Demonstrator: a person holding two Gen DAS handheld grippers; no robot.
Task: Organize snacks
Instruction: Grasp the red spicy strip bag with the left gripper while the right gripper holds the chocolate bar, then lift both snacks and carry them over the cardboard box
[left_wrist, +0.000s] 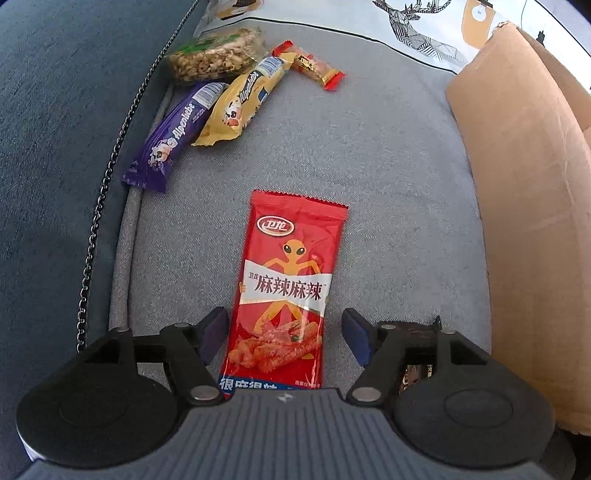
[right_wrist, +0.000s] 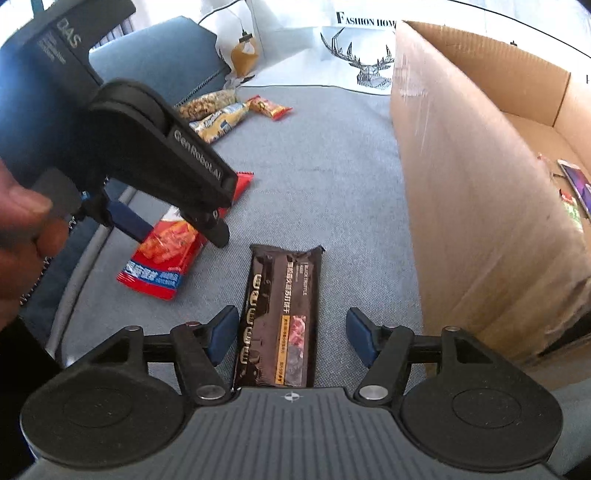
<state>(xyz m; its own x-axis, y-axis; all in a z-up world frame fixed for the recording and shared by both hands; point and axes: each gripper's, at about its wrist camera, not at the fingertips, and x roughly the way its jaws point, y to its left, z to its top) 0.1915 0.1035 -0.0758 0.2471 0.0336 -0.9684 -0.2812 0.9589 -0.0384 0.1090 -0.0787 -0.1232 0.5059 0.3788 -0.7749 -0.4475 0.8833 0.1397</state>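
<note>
I'm holding my left gripper (left_wrist: 282, 334) wide open over the red spicy-strip packet (left_wrist: 286, 295), pads clear of its sides. My right gripper (right_wrist: 291, 339) is standing open astride the black truffle biscuit packet (right_wrist: 280, 317), not touching it. Both packets are lying flat on the grey sofa cushion (right_wrist: 332, 177). The cardboard box (right_wrist: 461, 177) is standing just to the right, with open cushion ahead.

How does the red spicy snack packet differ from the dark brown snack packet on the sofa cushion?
The red packet is bright, with an orange alien figure; the dark brown packet is nearly black with a gold strip. The red one sits between the left claw fingers, the brown one between the right claw fingers. Both lie flat, ungripped.
</note>
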